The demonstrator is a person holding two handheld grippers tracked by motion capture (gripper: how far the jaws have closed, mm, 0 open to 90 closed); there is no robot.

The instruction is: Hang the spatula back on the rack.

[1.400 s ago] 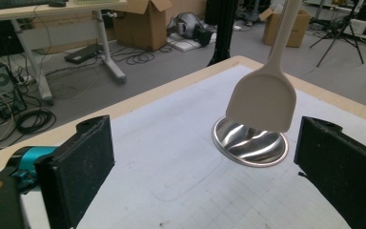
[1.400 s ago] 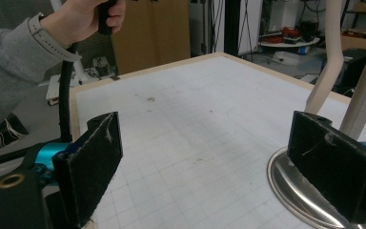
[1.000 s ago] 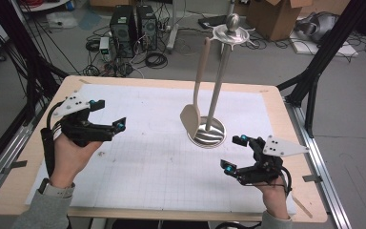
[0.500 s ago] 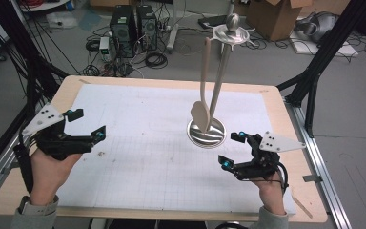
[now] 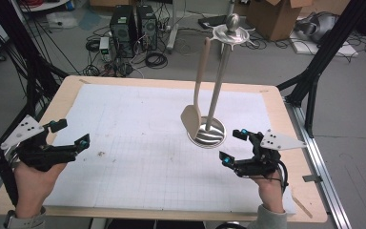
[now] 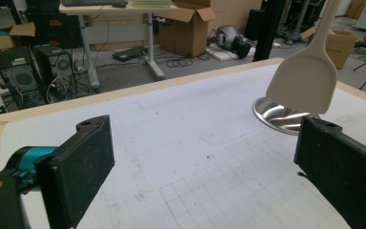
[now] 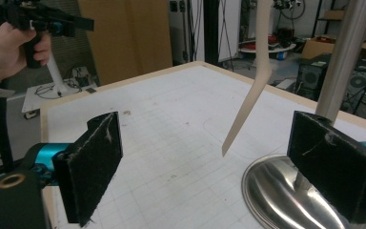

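Left gripper [image 5: 68, 134] at surface's left edge, fingers spread, empty. One beige spatula [image 5: 194, 119] hangs on one steel stand [image 5: 209, 135], right of centre. Right gripper [image 5: 233, 145] just beside stand base, fingers apart, empty. No legible writing.

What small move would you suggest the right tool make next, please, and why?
Probably ease the right tool forward toward the spatula hanging on the stand: its jaws are open and empty, and the spatula blade hangs just ahead.
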